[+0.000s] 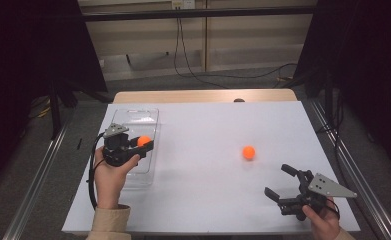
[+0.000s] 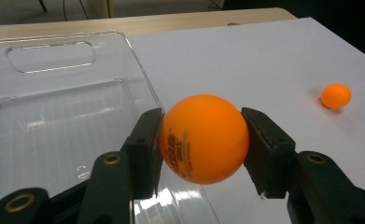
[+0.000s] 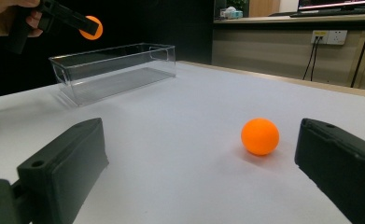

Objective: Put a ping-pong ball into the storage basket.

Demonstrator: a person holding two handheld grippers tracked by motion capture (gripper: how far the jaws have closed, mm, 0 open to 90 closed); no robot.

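- The right tongs (image 1: 280,182) sit at the counter's (image 1: 208,200) near right corner, jaws spread wide, nothing between them.
- A loose orange ball (image 1: 248,152) rests on the counter ahead of them.
- The left tongs (image 1: 144,145) clamp a second orange ball (image 1: 143,141) above the clear bin's (image 1: 133,117) right wall.

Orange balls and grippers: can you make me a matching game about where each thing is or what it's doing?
Things:
1. left gripper
2. right gripper
3. loose orange ball
4. clear bin

States:
A. lying on the white table
B. open, nothing between its jaws
C. see-through, nothing lying inside
D. shut on an orange ball

Pairs: 1-D, 2-B, 3-A, 4-C
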